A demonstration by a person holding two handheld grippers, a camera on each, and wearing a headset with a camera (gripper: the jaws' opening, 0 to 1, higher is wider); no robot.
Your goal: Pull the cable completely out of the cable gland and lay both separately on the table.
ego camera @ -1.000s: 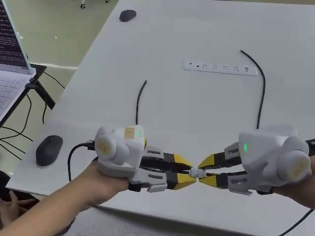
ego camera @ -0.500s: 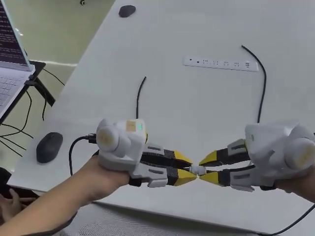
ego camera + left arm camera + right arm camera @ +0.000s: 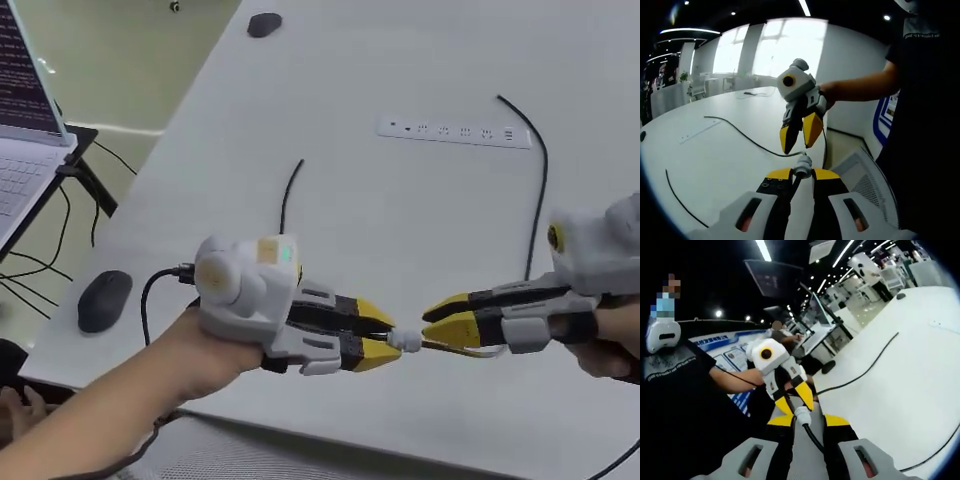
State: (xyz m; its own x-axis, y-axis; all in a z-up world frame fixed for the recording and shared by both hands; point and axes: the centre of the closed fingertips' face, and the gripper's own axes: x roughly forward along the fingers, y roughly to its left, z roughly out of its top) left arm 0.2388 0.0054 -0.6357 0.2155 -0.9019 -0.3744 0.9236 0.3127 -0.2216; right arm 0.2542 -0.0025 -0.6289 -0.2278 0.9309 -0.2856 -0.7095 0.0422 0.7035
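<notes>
Currently both grippers held over near edge of table [image 3: 400,230], tips facing each other, close together. Left gripper [image 3: 386,336] clamped on white cable gland [image 3: 405,341], gland poking out past yellow tips toward right gripper [image 3: 430,324]. Thin black cable [image 3: 812,437] leaves gland, runs back between right gripper's jaws; jaws look slightly apart, cannot tell whether they pinch cable. Cable not yet out of gland. Farther on table: power strip [image 3: 455,131], loose black wire [image 3: 288,195], dark mouse [image 3: 104,300] near left edge
</notes>
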